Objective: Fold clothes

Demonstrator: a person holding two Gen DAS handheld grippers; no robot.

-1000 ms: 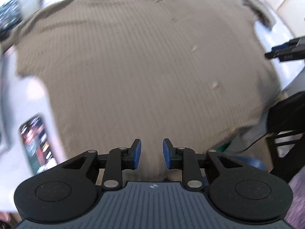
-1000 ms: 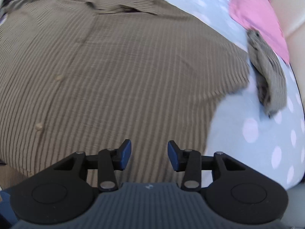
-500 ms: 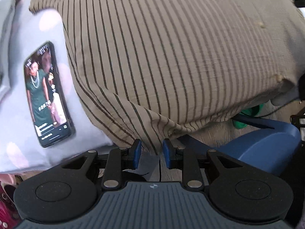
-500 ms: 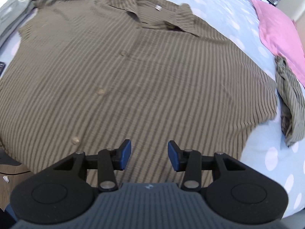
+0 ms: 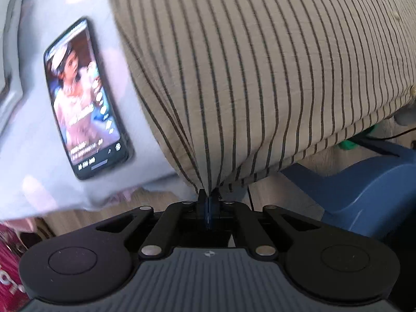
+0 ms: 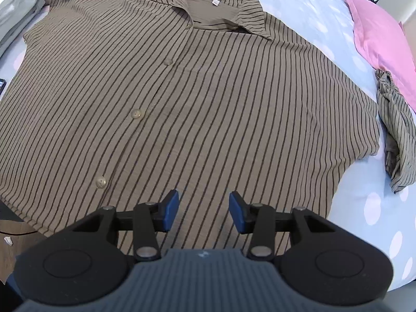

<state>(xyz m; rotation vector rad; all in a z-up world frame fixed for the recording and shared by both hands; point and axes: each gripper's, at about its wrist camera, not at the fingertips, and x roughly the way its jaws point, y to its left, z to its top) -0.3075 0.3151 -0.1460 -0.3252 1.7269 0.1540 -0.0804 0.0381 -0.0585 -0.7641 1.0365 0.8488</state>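
A brown shirt with dark stripes [image 6: 208,98] lies spread face up on the bed, collar far, buttons down its middle. Its right sleeve [image 6: 397,135] is crumpled beside the pink pillow. In the left wrist view the shirt [image 5: 260,78] drapes over the bed's edge, and my left gripper [image 5: 208,200] is shut on the hem at its lower left corner, the cloth pulled into a peak. My right gripper [image 6: 204,210] hovers open above the hem on the right half, nothing between its blue pads.
A phone [image 5: 85,98] with a lit screen lies on the dotted bedsheet [image 5: 39,143] just left of the shirt. A pink pillow [image 6: 377,39] sits at the far right, folded white laundry [image 6: 18,18] at the far left. A blue chair [image 5: 364,187] stands below the bed's edge.
My left gripper dropped to the bed's edge and shut on the shirt's hem corner. The right gripper pulled back slightly, still open over the hem.
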